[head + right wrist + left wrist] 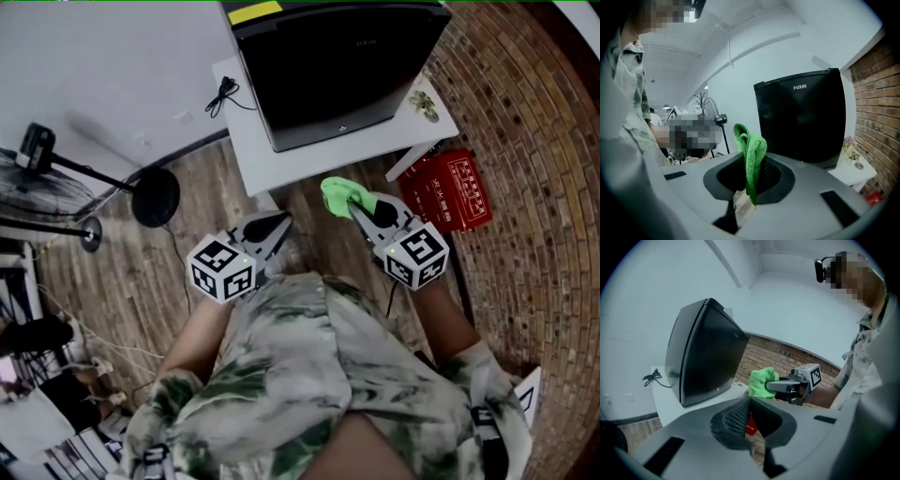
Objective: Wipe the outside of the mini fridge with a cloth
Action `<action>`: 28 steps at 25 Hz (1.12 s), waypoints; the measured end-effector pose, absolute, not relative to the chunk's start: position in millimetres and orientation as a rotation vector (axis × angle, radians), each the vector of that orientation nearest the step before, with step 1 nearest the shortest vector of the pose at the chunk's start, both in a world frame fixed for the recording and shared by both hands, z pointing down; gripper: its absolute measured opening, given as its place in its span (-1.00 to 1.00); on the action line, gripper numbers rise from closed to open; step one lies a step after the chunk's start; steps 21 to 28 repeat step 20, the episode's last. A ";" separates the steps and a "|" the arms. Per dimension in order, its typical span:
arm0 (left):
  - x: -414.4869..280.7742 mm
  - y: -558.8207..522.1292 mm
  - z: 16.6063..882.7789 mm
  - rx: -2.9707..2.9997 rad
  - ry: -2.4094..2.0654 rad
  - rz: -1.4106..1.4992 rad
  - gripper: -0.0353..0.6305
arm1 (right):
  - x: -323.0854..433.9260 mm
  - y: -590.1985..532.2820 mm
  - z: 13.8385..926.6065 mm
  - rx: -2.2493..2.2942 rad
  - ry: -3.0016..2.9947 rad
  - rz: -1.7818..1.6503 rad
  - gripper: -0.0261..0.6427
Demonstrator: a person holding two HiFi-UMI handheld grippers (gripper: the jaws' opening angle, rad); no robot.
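We see the right gripper clamped on a folded green cloth — left gripper jaws together, empty — near the black box-shaped mini fridge.

White wall, brick wall at right — wood-plank floor, white table, standing fan at left.

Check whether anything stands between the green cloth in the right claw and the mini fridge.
Nothing visible does. The right claw is shut on the green cloth, in open air short of the mini fridge on its white table; the left claw is off to the side.
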State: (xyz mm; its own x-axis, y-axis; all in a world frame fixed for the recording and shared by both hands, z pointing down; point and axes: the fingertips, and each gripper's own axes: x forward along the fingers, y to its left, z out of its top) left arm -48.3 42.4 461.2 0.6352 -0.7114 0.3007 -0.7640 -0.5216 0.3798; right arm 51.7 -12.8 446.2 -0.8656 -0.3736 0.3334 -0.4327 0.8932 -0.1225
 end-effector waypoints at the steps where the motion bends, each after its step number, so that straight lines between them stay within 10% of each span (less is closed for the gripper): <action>1: -49.7 42.9 461.4 2.376 -1.160 0.148 -0.82 | 52.3 -12.7 446.1 0.604 -2.759 0.283 -0.73; 28: -46.7 57.1 465.8 2.373 -1.158 0.144 -0.82 | 49.0 -2.8 441.9 0.549 -2.784 0.292 -0.73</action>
